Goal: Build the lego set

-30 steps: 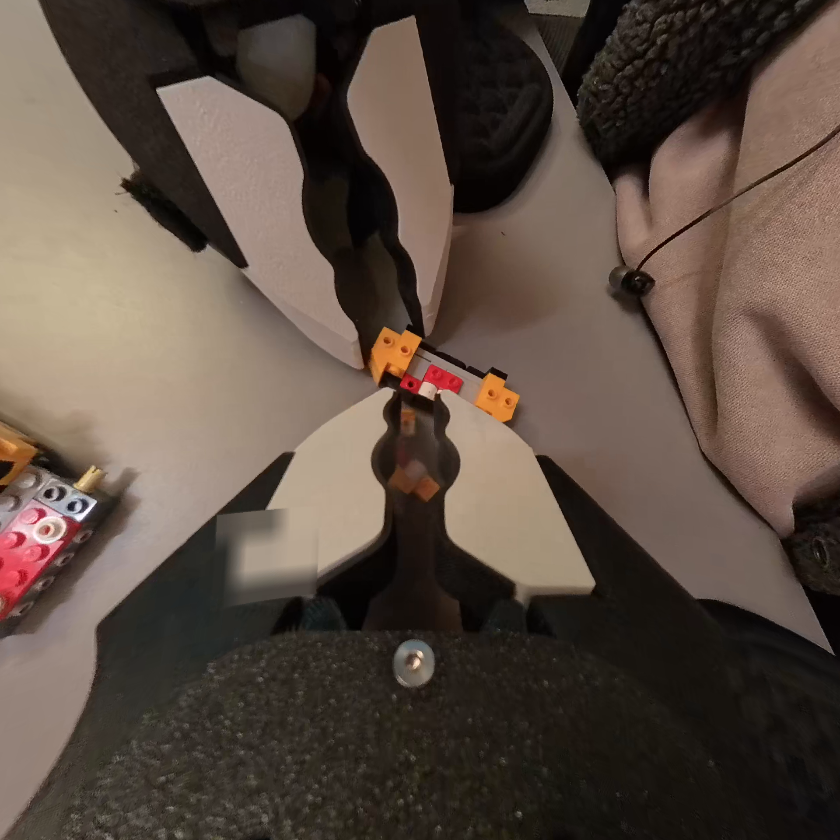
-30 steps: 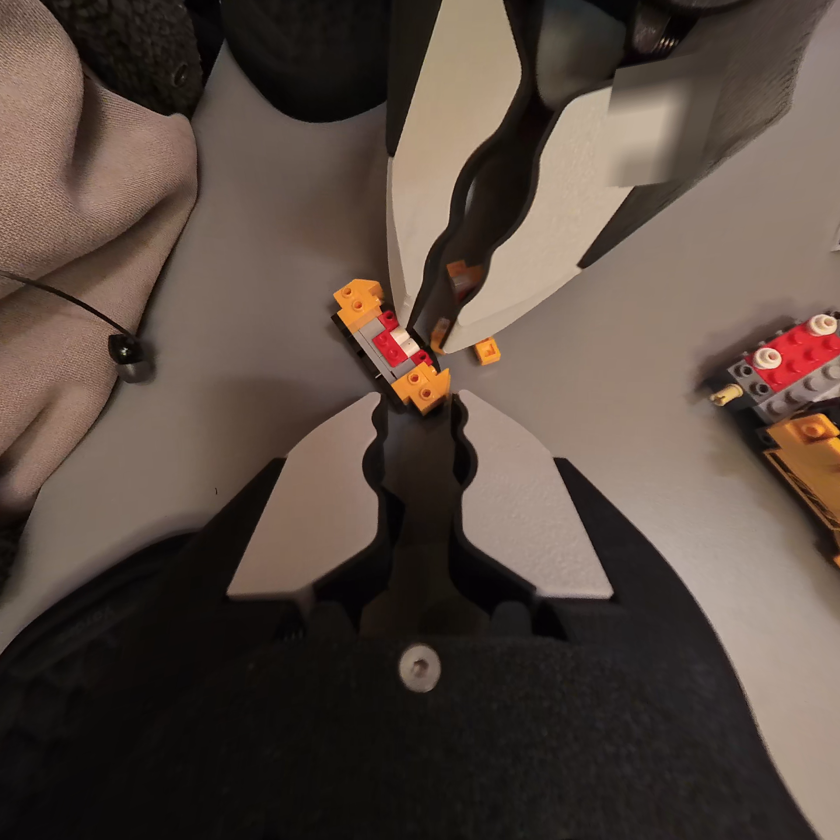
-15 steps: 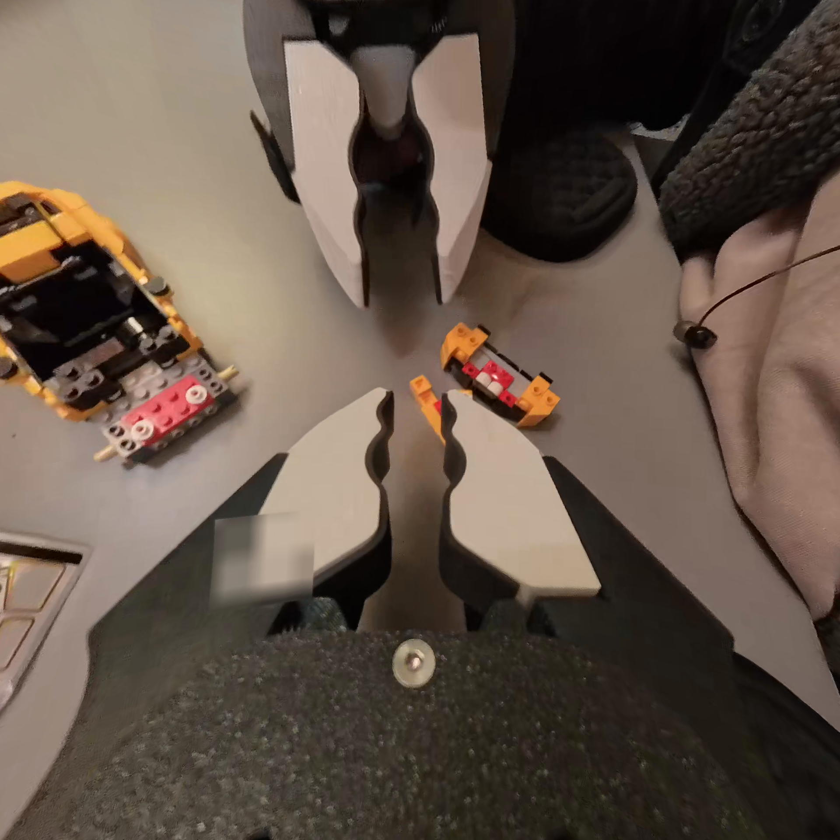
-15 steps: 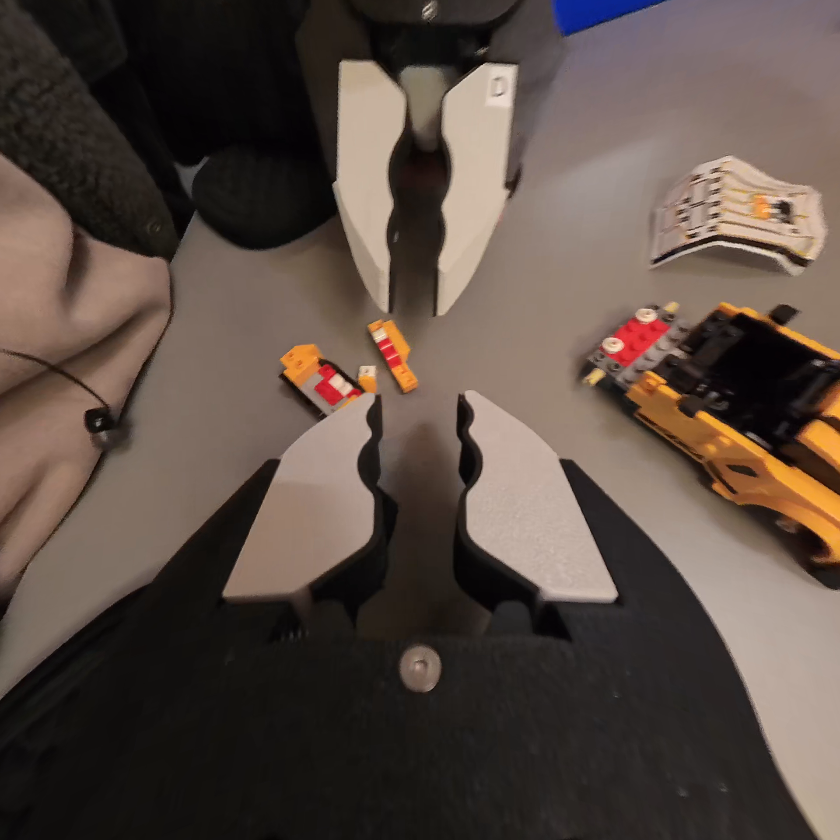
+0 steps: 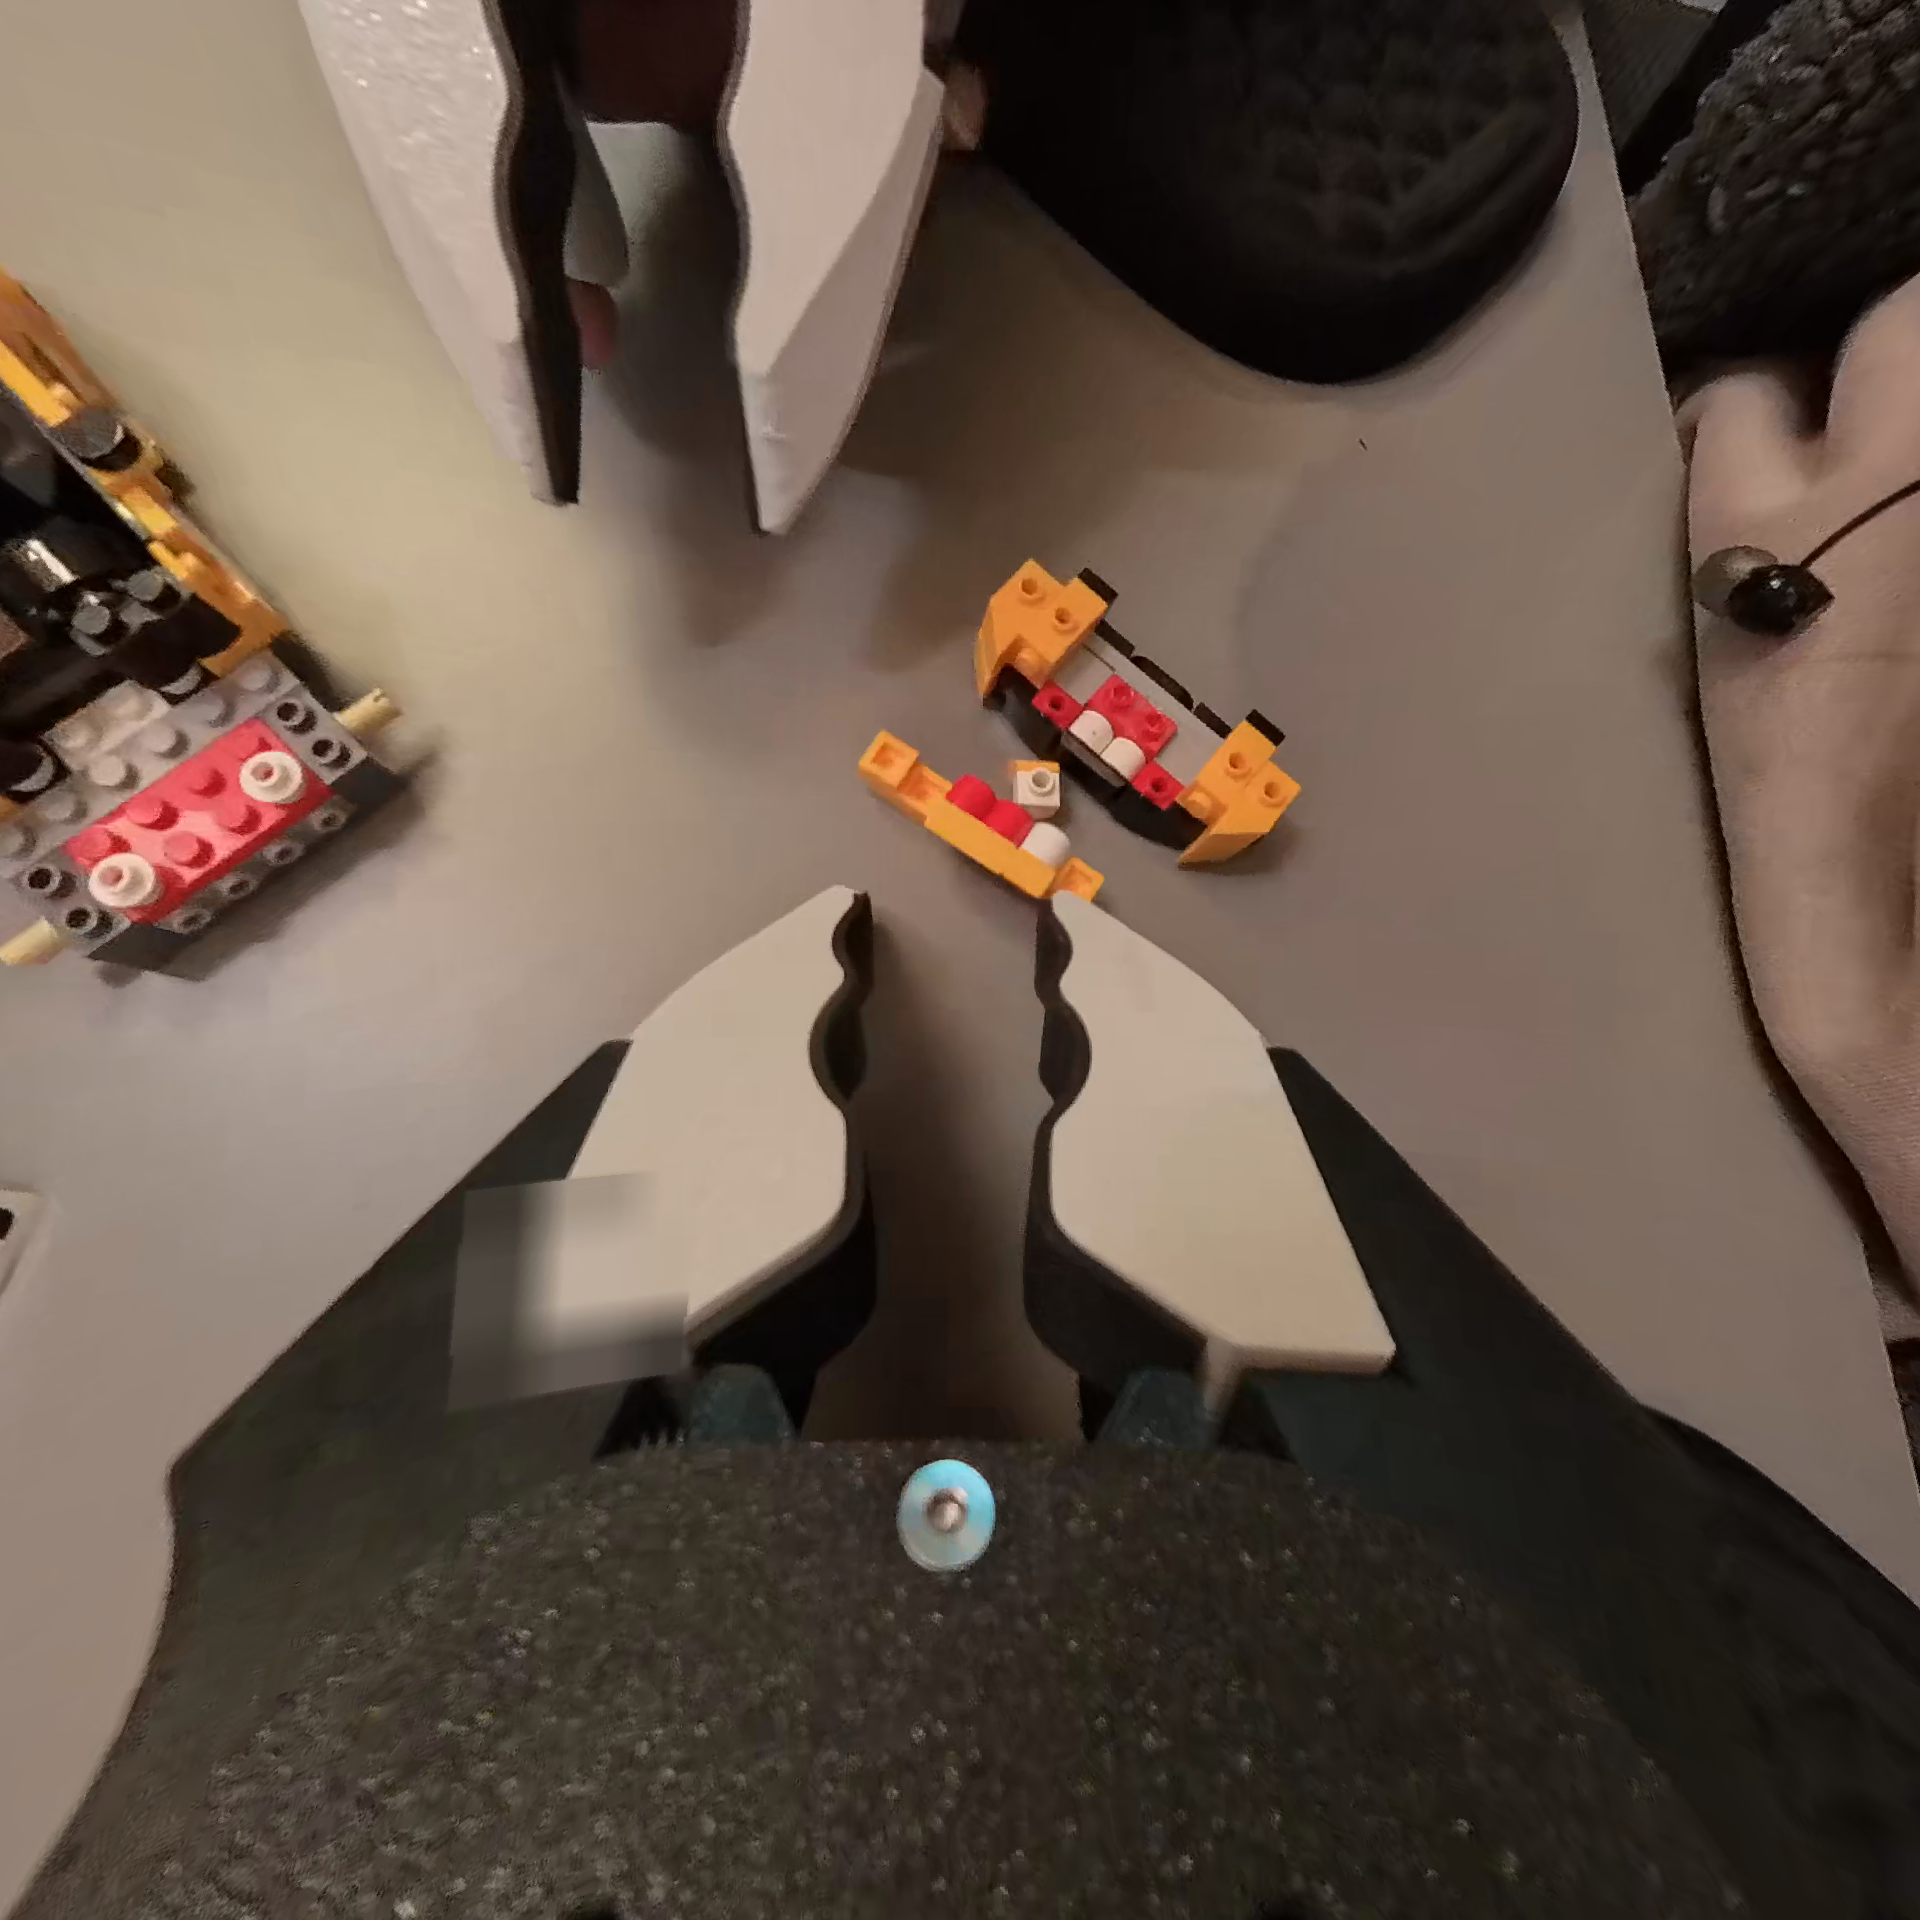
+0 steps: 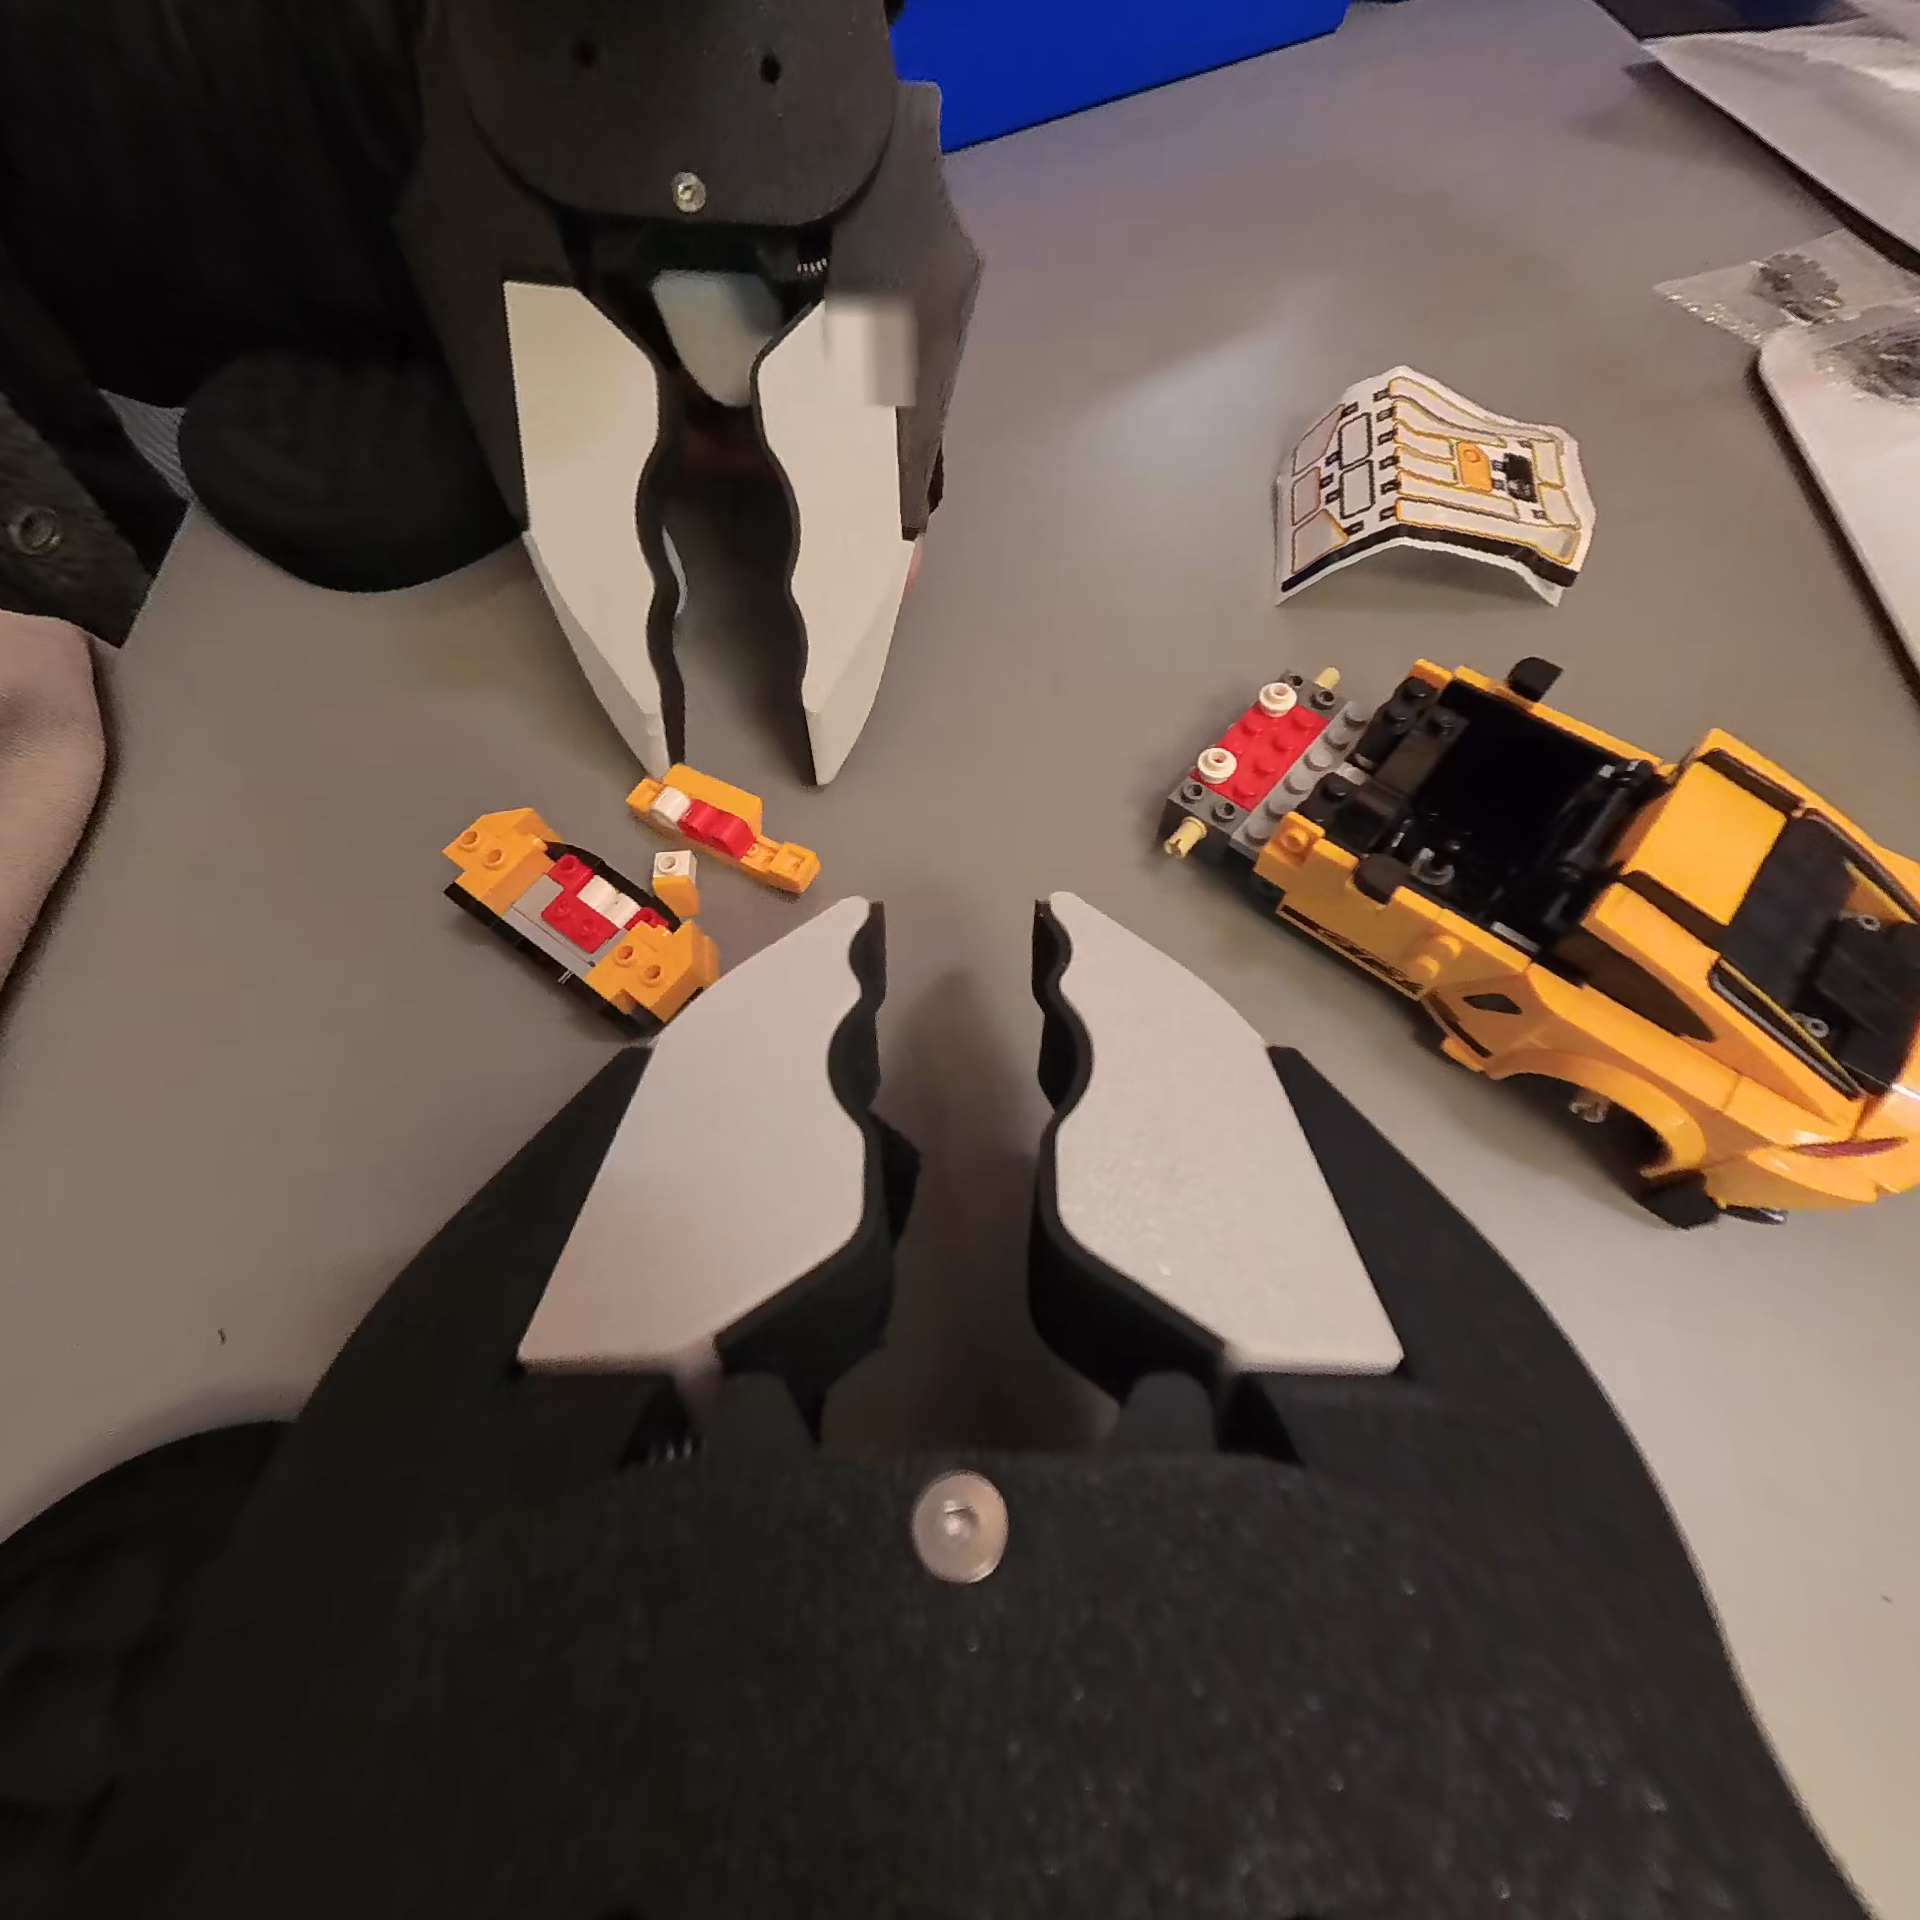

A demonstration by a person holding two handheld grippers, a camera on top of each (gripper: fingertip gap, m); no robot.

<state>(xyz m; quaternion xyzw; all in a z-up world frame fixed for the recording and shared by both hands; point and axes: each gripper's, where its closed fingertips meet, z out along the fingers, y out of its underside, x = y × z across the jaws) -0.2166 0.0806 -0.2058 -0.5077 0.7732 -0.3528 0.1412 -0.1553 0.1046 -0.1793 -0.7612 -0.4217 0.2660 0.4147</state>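
Just left of the narrow orange strip [image 6: 722,823], the tail-light block [image 6: 582,920] lies loose, likely set down for joining; the yellow car body [image 6: 1558,935] waits far right. The left gripper [image 5: 954,909] and right gripper [image 6: 958,912] hover above, parted and empty.

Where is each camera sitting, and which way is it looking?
Left wrist view: sits on the left gripper, looking along its open fingers at the small orange lego piece and bumper piece; the right gripper faces it.
Right wrist view: sits on the right gripper, looking the opposite way; the left gripper faces it, with the yellow lego car and sticker sheet beside.
Both share the two small pieces, the car and the grey table.
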